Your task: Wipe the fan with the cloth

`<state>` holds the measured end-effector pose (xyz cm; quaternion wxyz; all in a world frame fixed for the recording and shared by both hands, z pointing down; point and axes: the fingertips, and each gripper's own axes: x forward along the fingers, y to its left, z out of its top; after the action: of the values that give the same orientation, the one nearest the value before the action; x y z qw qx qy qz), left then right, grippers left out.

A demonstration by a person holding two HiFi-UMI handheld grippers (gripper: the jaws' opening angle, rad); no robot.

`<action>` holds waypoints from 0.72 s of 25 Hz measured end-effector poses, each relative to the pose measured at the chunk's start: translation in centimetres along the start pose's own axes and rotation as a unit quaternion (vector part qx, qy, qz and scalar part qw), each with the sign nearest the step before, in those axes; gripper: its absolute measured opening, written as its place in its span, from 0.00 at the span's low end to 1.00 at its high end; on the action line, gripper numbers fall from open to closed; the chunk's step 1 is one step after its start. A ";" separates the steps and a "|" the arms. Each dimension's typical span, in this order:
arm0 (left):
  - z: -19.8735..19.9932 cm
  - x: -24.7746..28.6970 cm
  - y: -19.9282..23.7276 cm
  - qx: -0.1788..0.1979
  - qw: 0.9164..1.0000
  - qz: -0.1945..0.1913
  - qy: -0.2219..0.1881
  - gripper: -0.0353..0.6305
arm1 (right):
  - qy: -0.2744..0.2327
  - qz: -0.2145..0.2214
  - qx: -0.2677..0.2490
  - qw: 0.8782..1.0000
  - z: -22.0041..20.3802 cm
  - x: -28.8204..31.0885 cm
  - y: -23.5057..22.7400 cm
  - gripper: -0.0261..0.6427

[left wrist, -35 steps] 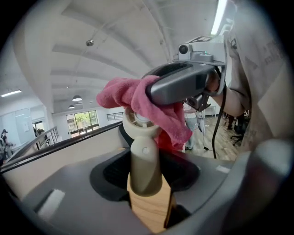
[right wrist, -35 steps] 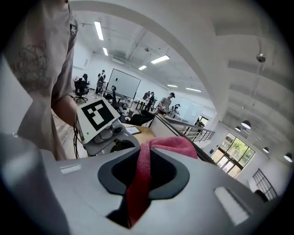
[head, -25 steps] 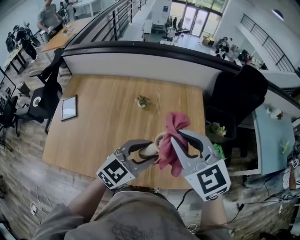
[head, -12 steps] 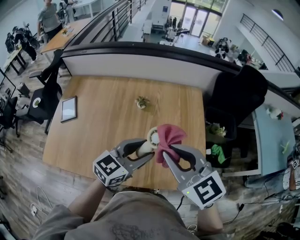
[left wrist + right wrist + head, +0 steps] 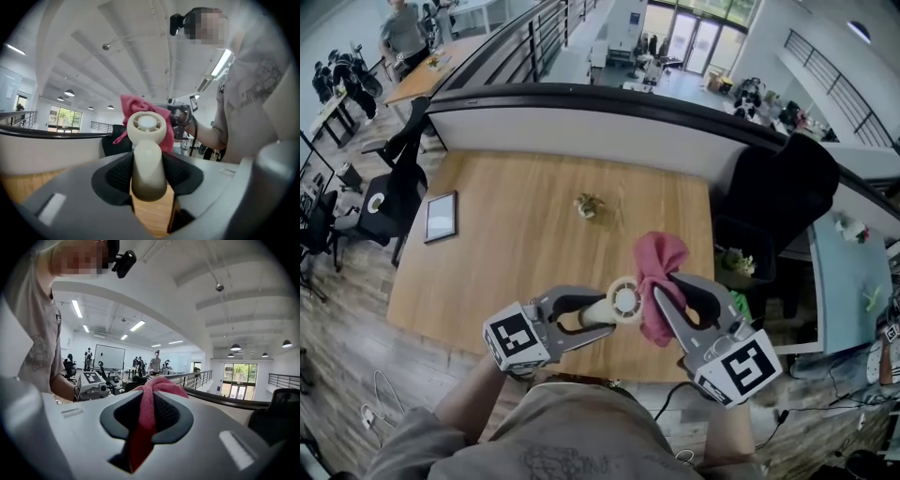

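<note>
The left claw point(image 5: 592, 316) is clamped on the handle of the small cream handheld fan point(image 5: 624, 300), above the near edge of the wooden desk point(image 5: 506, 234). The fan's round head juts out past the claw tips. Just right of the head is the bunched pink cloth point(image 5: 660, 267), though contact cannot be judged. The right claw point(image 5: 667, 306) pinches the cloth, and a tail hangs below.

The brown wooden bench point(image 5: 516, 244) has two things lying on it. A flat tablet point(image 5: 440, 216) sits by the edge at 9 o'clock. A small green thing point(image 5: 588, 203), too little to name, sits toward 12 o'clock, well apart from it.
</note>
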<state>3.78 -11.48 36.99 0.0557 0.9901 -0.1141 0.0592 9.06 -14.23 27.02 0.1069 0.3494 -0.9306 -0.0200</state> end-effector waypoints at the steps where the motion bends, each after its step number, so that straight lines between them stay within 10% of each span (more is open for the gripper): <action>1: 0.4 0.0 -0.7 -0.001 1.000 -0.016 -0.006 0.34 | -0.004 0.009 0.002 1.000 0.2 0.0 -0.2 0.13; 10: 1.8 0.4 -4.4 0.054 0.993 -0.101 -0.023 0.34 | -0.013 0.071 0.047 0.996 0.5 1.7 0.3 0.13; 18: 2.6 -1.1 -2.1 -0.019 0.996 -0.056 -0.071 0.34 | 0.021 0.035 0.085 0.996 -3.0 1.9 -1.0 0.13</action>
<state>3.50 -9.51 34.06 0.0698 0.9954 -0.0628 -0.0169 8.99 -16.14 30.21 0.0967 0.3244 -0.9384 0.0702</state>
